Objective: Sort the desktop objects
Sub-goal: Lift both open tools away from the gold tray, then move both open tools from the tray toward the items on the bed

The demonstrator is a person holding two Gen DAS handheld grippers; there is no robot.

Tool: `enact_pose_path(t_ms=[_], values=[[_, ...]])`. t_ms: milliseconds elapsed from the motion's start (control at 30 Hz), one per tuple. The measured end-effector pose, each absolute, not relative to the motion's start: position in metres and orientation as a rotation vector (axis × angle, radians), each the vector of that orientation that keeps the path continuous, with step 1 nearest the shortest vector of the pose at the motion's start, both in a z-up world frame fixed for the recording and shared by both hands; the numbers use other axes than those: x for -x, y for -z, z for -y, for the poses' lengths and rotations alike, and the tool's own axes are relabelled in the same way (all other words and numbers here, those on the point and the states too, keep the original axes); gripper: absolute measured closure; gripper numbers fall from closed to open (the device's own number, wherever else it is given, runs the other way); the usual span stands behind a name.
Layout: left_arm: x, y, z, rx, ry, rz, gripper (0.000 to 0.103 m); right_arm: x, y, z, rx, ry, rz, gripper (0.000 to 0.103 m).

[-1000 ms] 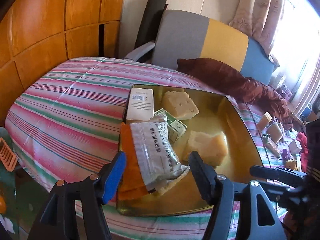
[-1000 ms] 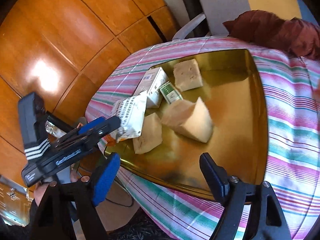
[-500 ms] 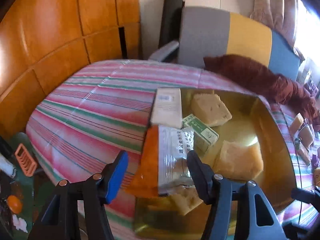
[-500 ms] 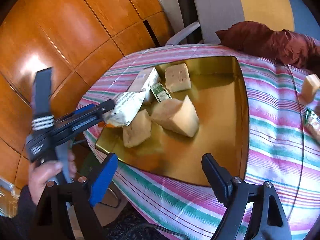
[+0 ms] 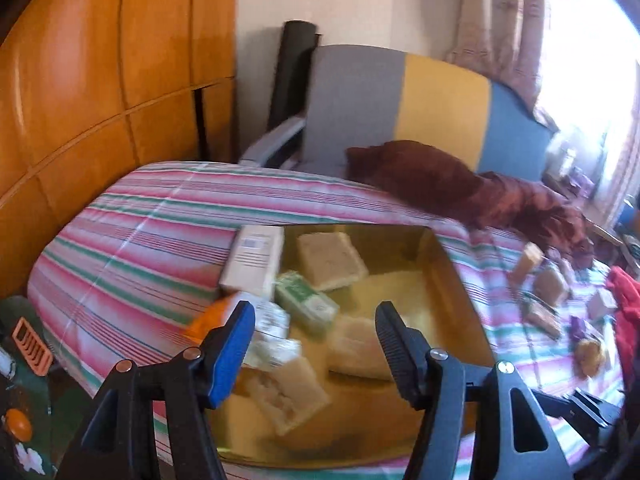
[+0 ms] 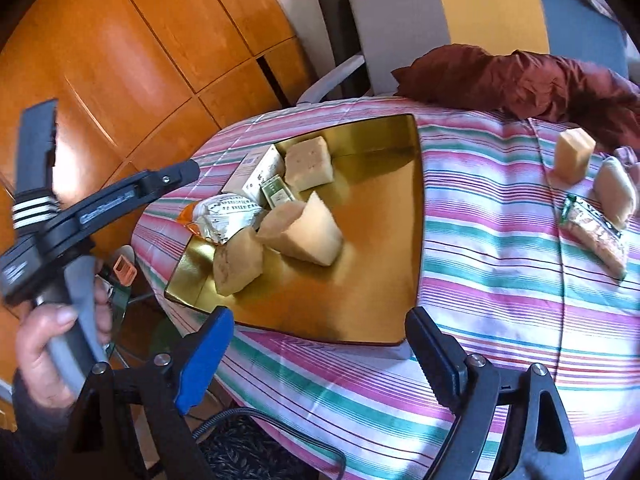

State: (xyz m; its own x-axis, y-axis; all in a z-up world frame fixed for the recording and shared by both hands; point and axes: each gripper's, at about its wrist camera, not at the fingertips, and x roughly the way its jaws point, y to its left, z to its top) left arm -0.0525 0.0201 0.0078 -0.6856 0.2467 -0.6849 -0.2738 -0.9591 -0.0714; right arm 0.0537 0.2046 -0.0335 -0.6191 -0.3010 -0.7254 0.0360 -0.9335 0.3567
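Observation:
A gold tray (image 5: 460, 292) (image 6: 416, 200) on the striped tablecloth holds a white box (image 5: 252, 264), a green box (image 5: 306, 304), a silver-and-orange packet (image 5: 272, 332) (image 6: 228, 216) and three beige blocks (image 5: 328, 260) (image 6: 304, 232). My left gripper (image 5: 316, 344) hovers above the tray's near left part. Its jaws are opening and nothing is between them. My right gripper (image 6: 320, 344) stands open and empty over the tray's near rim. On the cloth to the right lie another beige block (image 6: 574, 154), a rounded one (image 6: 614, 192) and a snack packet (image 6: 596, 232).
A hand (image 6: 52, 340) holds the left gripper at the table's left corner. A dark red cloth (image 5: 460, 188) lies at the table's far side before a grey, yellow and blue chair (image 5: 400, 100). Orange wood panels (image 6: 140, 60) stand on the left. Small items (image 5: 552, 312) clutter the right.
My left gripper has drawn back and up from the silver packet, which stays at the tray's left edge. My right gripper has pulled back, so more of the right-hand table shows.

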Motion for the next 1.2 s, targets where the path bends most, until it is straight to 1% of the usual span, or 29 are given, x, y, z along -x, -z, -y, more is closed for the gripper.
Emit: enact_pose_path(t_ms=[500,767,1000,1200], values=[[0.015,-0.015,-0.077,1.019,-2.535,-0.157,0.039,-0.079,0.019,-0.23,-1.207,2.807,0.351,0.009],[0.006,-0.014,-0.101,1.009,-2.491,-0.213,0.039,-0.089,0.013,-0.252,-1.188,2.885,0.337,0.007],[0.003,-0.008,-0.122,1.017,-2.436,-0.255,0.039,-0.099,0.011,-0.287,-1.203,2.956,0.407,0.006],[-0.002,0.001,-0.137,1.034,-2.375,-0.276,0.039,-0.111,0.017,-0.321,-1.266,2.996,0.524,0.006]])
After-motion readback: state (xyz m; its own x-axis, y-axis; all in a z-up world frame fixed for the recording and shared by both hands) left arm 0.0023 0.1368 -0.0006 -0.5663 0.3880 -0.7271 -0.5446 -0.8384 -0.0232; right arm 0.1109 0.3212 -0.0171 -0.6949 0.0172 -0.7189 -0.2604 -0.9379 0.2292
